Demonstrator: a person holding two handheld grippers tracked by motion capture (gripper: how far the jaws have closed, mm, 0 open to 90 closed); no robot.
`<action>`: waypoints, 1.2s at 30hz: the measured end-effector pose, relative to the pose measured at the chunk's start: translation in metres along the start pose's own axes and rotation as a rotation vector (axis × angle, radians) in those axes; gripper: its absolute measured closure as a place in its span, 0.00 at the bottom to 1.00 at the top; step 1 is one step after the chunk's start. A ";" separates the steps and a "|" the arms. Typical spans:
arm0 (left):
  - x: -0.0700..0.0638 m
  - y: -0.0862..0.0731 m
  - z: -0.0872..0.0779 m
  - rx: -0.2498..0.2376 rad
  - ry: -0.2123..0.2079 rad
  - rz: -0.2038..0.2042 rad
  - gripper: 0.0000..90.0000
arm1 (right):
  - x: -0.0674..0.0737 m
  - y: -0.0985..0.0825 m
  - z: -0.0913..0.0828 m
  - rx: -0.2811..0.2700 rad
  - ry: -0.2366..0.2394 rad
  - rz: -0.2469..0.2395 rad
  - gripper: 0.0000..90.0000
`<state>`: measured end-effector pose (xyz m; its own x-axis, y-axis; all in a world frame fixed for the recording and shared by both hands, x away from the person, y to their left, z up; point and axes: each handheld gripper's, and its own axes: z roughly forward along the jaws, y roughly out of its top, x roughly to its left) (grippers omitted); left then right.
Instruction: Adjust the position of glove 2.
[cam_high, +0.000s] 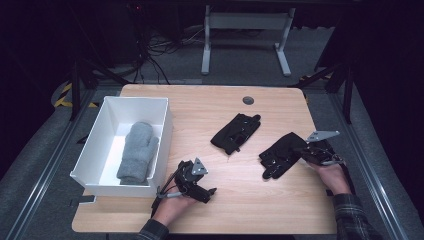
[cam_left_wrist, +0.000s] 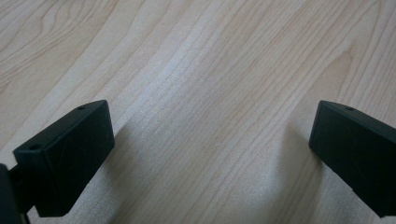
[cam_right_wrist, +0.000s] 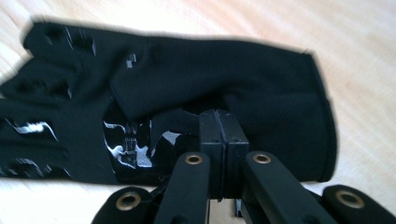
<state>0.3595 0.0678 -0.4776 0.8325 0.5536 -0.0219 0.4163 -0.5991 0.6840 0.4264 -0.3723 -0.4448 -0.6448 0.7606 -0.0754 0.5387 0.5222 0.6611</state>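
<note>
Two black gloves lie on the wooden table (cam_high: 250, 200). One glove (cam_high: 236, 131) rests near the middle. The other black glove (cam_high: 280, 152) lies right of it, and my right gripper (cam_high: 306, 150) is at its cuff end. In the right gripper view the jaws are pressed together on the cuff side of this glove (cam_right_wrist: 187, 79), so the right gripper (cam_right_wrist: 219, 116) is shut on its fabric. My left gripper (cam_high: 210, 192) lies low near the front edge, beside the bin. Its jaws stand wide apart over bare wood, so the left gripper (cam_left_wrist: 210, 154) is open and holds nothing.
A white bin (cam_high: 95, 145) stands at the table's left with a grey mitten (cam_high: 137, 150) lying inside. A small dark round grommet (cam_high: 248, 100) sits near the back edge. Bare wood stretches between the bin and the gloves.
</note>
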 end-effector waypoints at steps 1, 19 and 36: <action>0.000 0.000 0.000 -0.001 0.000 0.000 0.00 | 0.002 -0.002 0.001 0.007 -0.004 -0.002 1.00; 0.000 0.000 0.000 -0.001 0.000 0.000 0.01 | 0.065 -0.007 -0.014 0.053 0.126 -0.108 1.00; 0.000 0.000 0.000 -0.002 0.000 -0.001 0.01 | 0.129 0.008 -0.007 0.034 0.304 -0.237 1.00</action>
<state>0.3595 0.0677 -0.4777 0.8320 0.5543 -0.0223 0.4164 -0.5975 0.6853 0.3438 -0.2728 -0.4437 -0.8822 0.4708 0.0055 0.3701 0.6862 0.6262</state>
